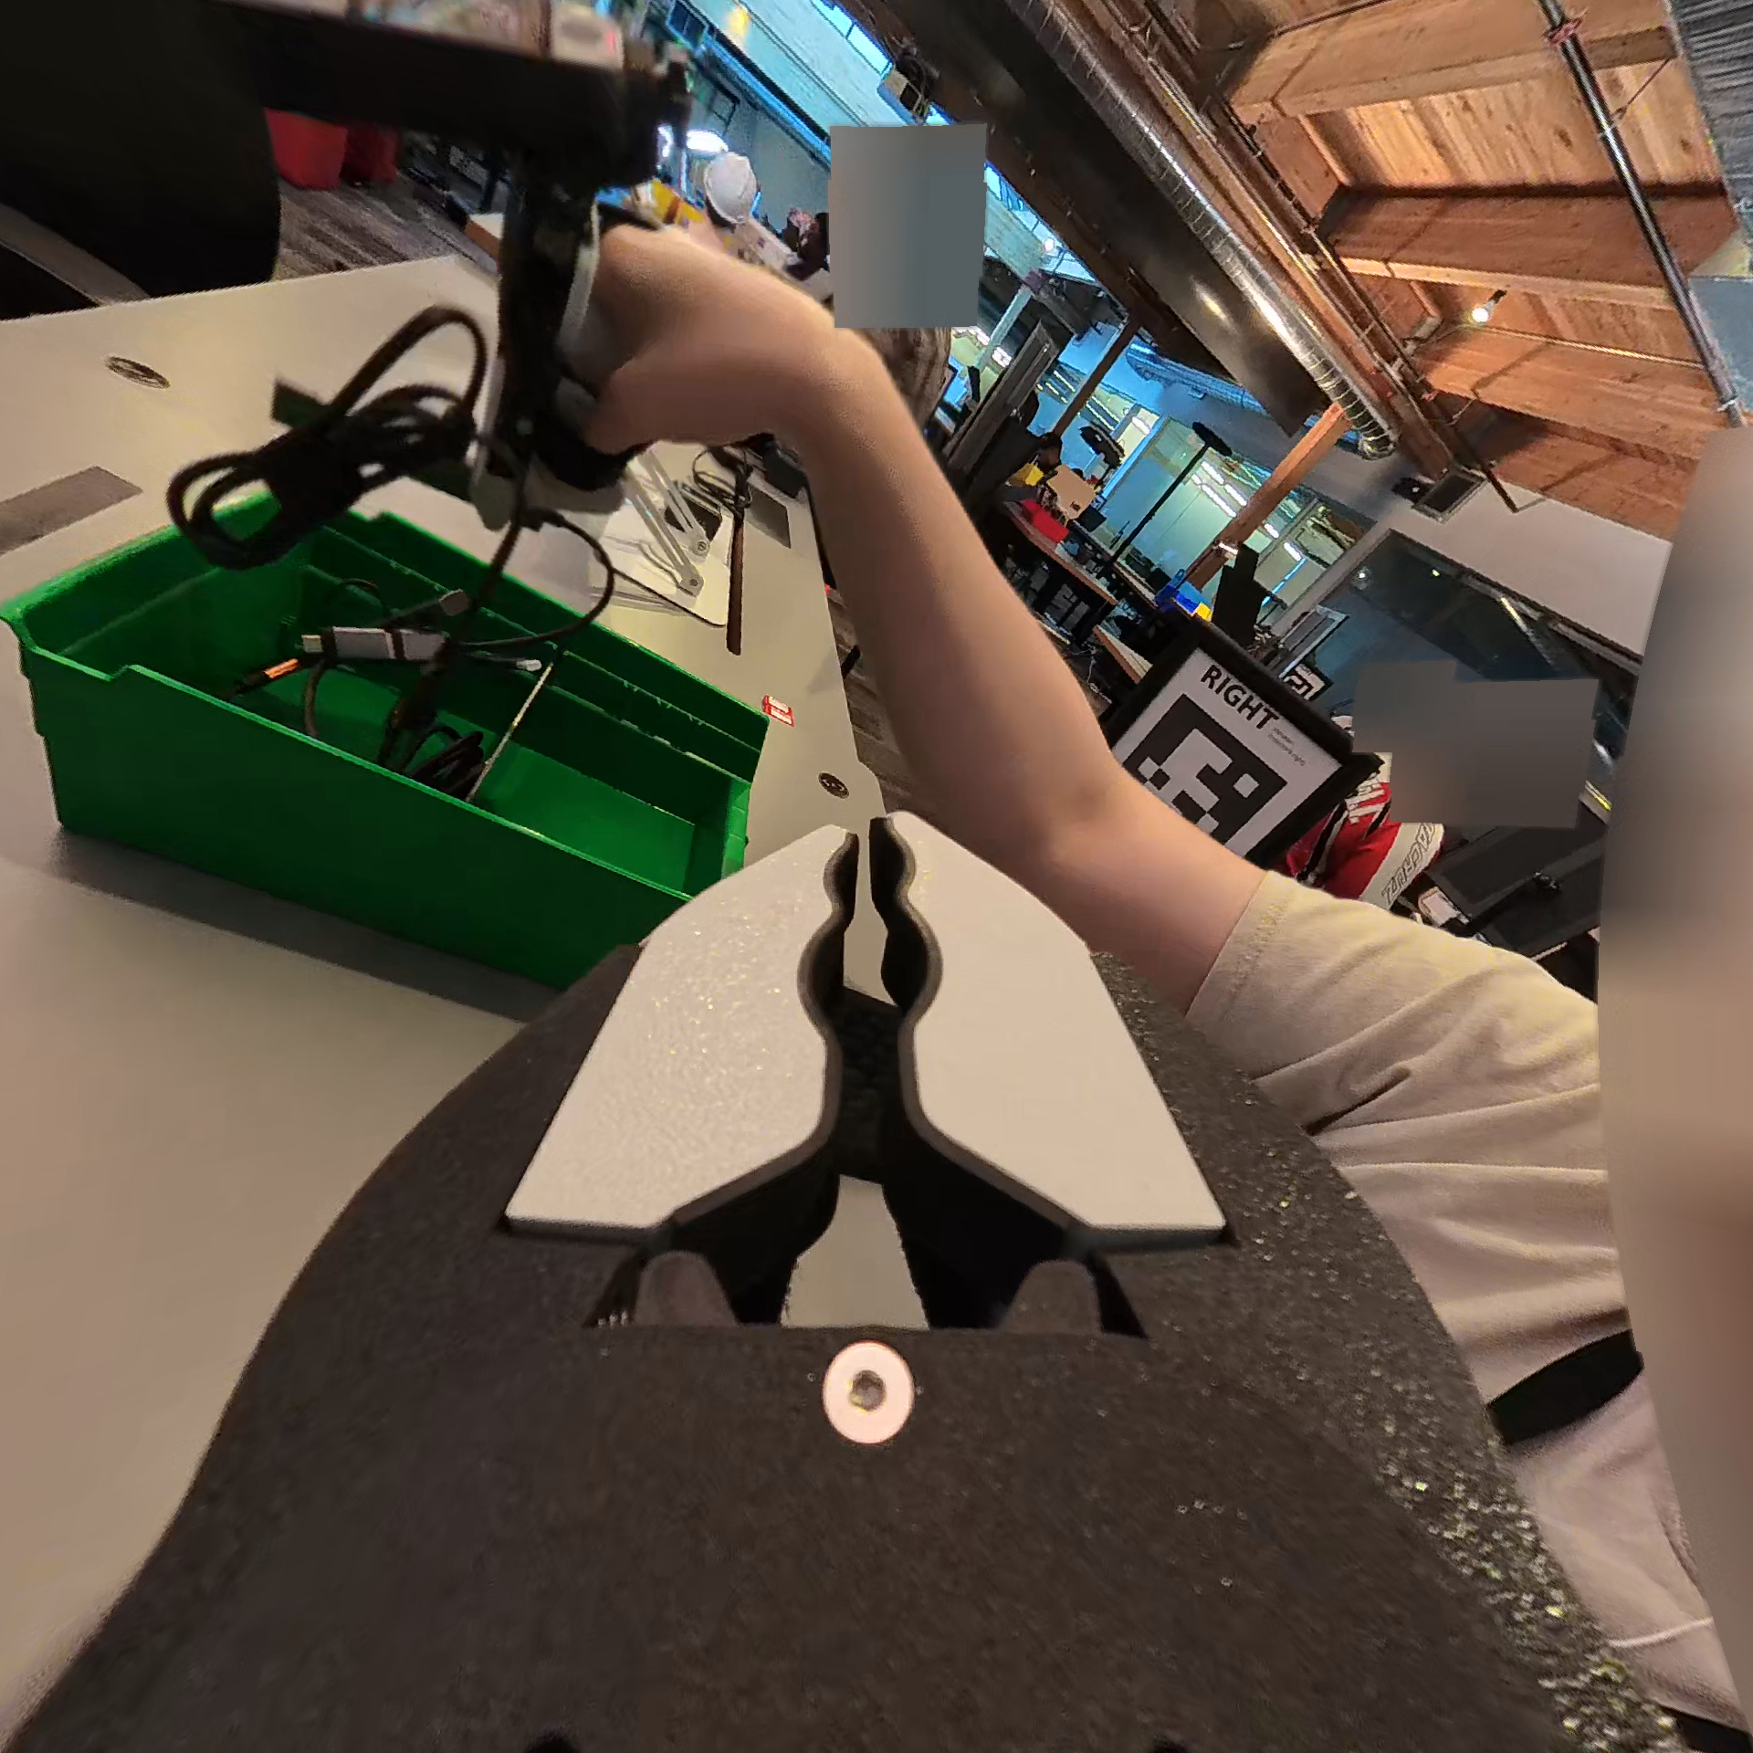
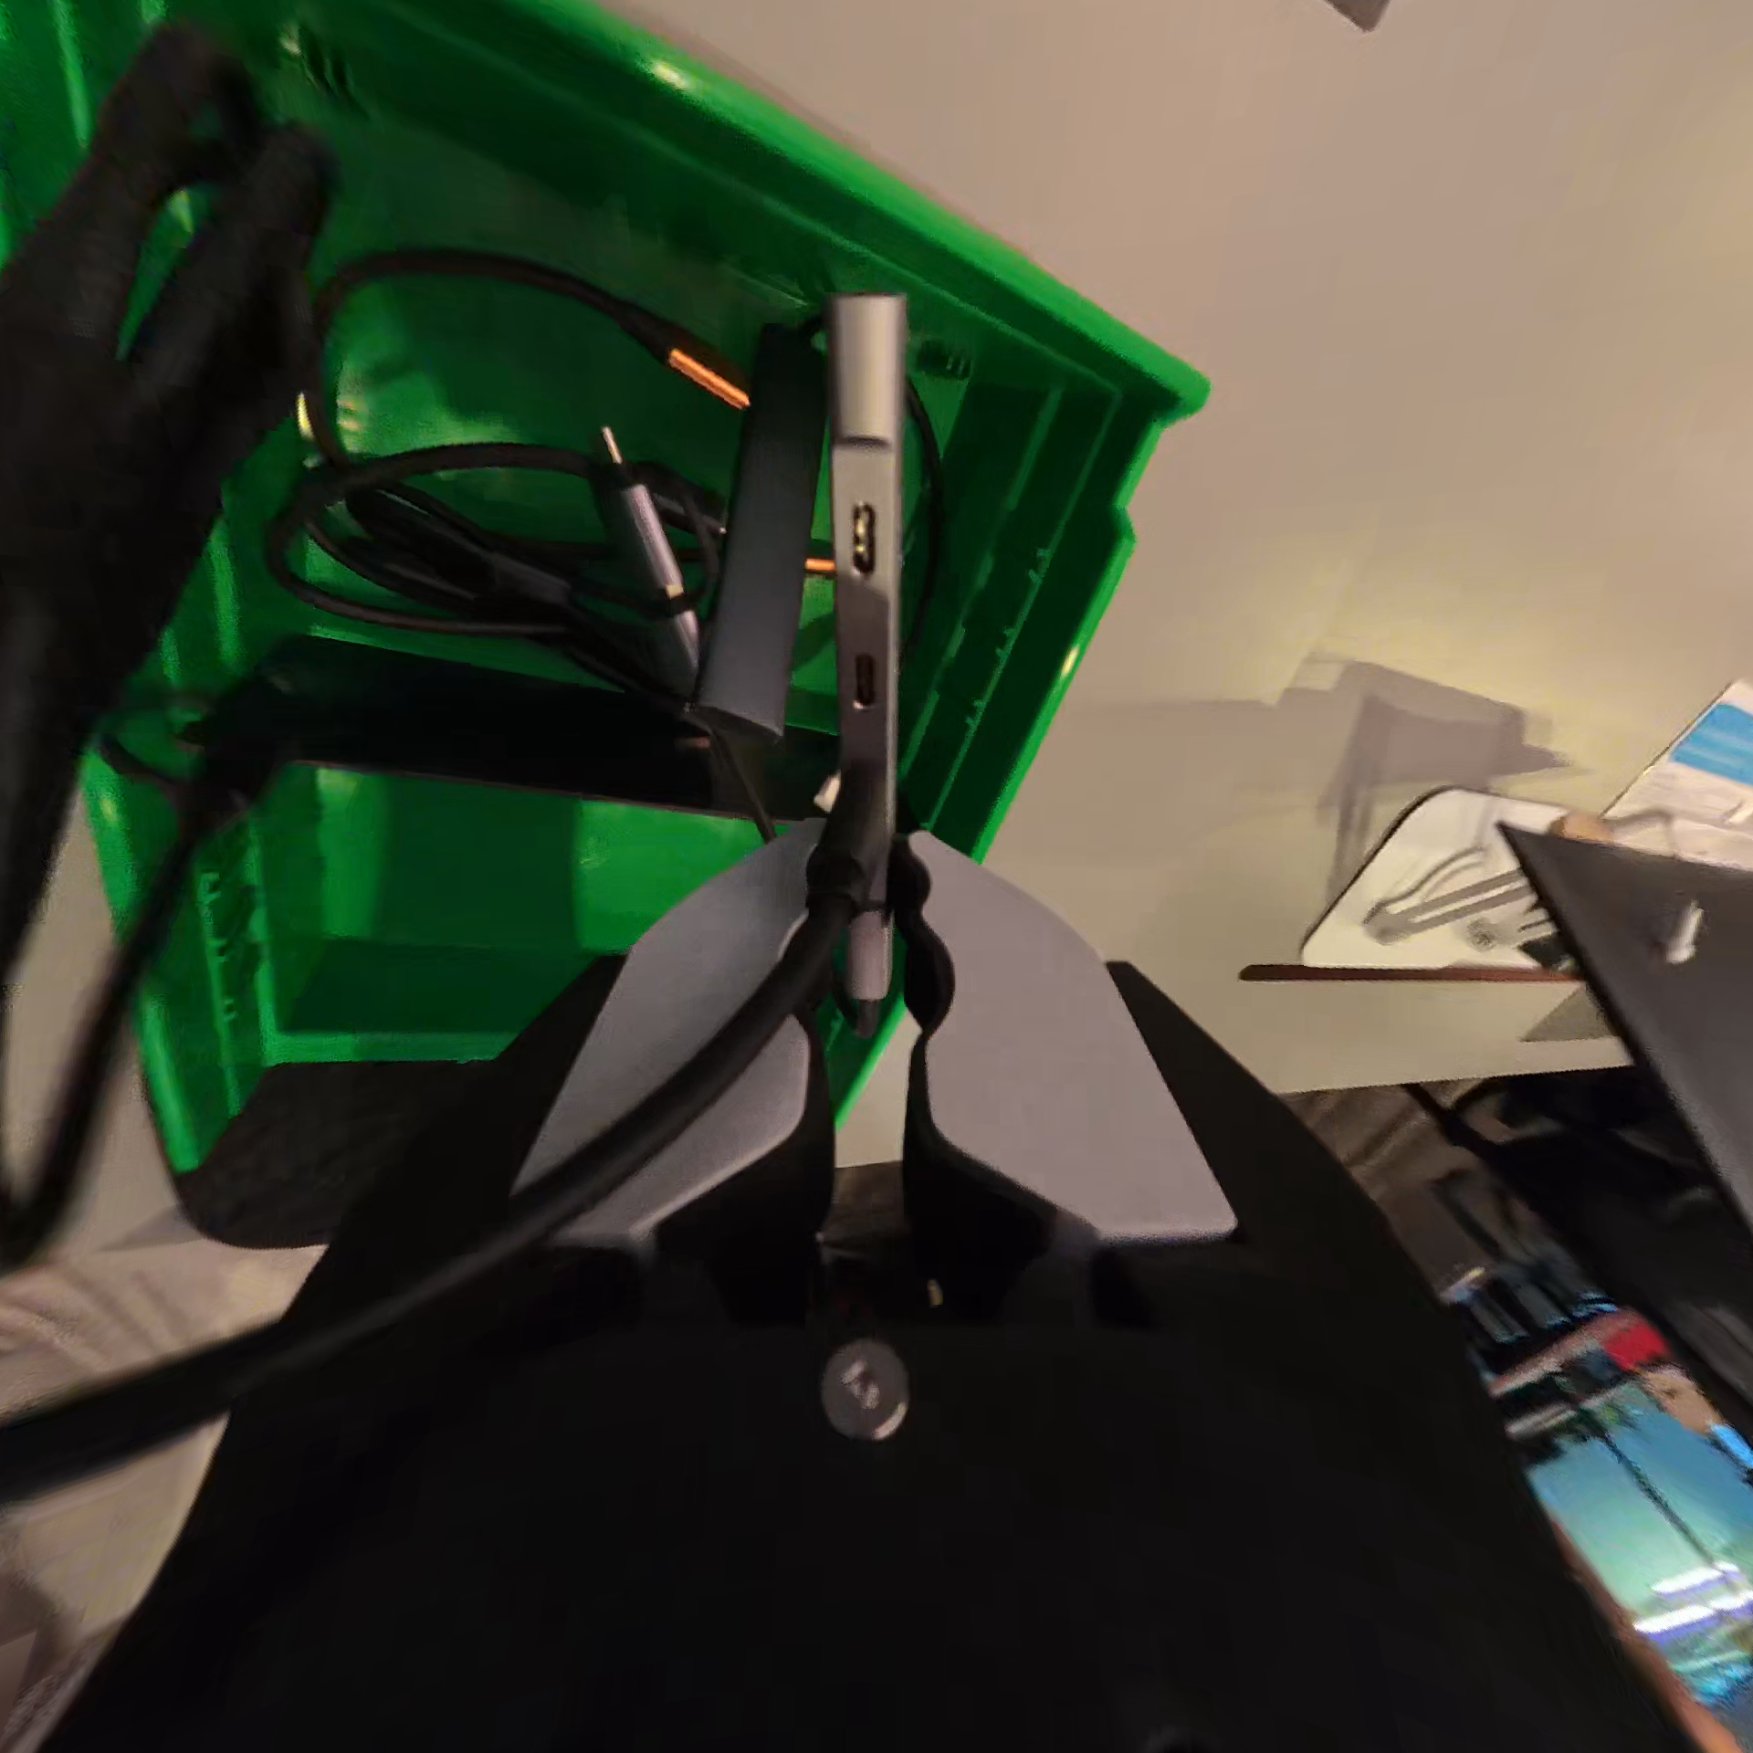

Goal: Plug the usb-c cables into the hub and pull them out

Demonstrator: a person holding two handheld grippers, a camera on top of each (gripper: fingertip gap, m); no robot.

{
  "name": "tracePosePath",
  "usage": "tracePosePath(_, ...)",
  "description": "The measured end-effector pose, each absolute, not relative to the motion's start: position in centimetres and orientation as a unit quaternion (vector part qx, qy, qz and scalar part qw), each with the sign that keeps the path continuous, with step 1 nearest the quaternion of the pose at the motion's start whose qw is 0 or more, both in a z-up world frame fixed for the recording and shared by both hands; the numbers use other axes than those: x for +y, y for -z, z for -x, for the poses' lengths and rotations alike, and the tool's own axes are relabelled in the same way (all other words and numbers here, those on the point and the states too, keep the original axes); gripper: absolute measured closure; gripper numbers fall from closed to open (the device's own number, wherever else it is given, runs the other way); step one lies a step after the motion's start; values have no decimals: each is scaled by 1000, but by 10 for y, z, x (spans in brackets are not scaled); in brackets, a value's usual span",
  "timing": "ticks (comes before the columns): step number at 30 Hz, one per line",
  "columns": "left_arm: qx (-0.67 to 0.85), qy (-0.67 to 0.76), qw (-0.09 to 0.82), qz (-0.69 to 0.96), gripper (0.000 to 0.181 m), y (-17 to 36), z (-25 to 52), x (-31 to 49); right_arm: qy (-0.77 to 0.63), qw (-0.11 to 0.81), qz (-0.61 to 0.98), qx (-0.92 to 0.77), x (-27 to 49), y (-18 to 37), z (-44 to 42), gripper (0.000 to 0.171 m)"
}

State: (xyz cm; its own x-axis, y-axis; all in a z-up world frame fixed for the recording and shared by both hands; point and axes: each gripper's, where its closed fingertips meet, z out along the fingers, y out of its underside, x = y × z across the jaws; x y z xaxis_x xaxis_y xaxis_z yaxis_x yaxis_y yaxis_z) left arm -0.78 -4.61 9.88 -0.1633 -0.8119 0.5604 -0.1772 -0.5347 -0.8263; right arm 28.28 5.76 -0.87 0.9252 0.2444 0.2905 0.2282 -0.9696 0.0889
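Observation:
In the right wrist view my right gripper (image 2: 877,901) is shut on a grey cable plug (image 2: 868,958) and a black cable (image 2: 664,1119) at the near end of a slim grey hub (image 2: 868,493). The hub sticks out forward over the green bin (image 2: 531,949). In the bin lie a second grey hub (image 2: 759,569), a loose grey usb-c plug (image 2: 645,531) and an orange-tipped cable (image 2: 707,375). In the left wrist view my left gripper (image 1: 863,854) is shut and empty, off the bin's (image 1: 332,835) right end. The right gripper (image 1: 531,455) hangs above the bin trailing black cables (image 1: 313,465).
The bin stands on a grey table (image 1: 190,1091). A person's bare arm (image 1: 949,645) reaches across above the bin. A white mat with a folding stand (image 2: 1423,901) and a dark panel (image 2: 1660,949) lie right of the bin. A marker board (image 1: 1224,759) stands beyond the table edge. My right fingertips sit around 35 centimetres from my left ones.

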Motion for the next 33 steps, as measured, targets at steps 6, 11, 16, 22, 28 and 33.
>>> tracePosePath(6, 404, 644, 259, 596, 179, -104, 16, -40, -128, 56, -966, 219, 60, 44, -280, 161)
tracePosePath(11, 392, 650, 264, 595, 179, -106, 19, -35, -104, 79, -913, 386, 56, 68, -281, 161)
tracePosePath(16, 396, 645, 268, 597, 178, -102, 17, -32, -123, 31, -888, 441, 76, 71, -285, 159)
tracePosePath(22, 415, 507, 399, 642, 173, -92, 27, 2, -97, -162, -888, 419, 92, 15, -270, 153)
tracePosePath(28, 405, 324, 525, 674, 156, -87, 46, 42, -92, -540, -779, 306, 73, -100, -235, 122)
tracePosePath(33, 372, 145, 578, 712, 135, -70, 68, 78, -85, -733, -648, 192, 28, -156, -223, 106)
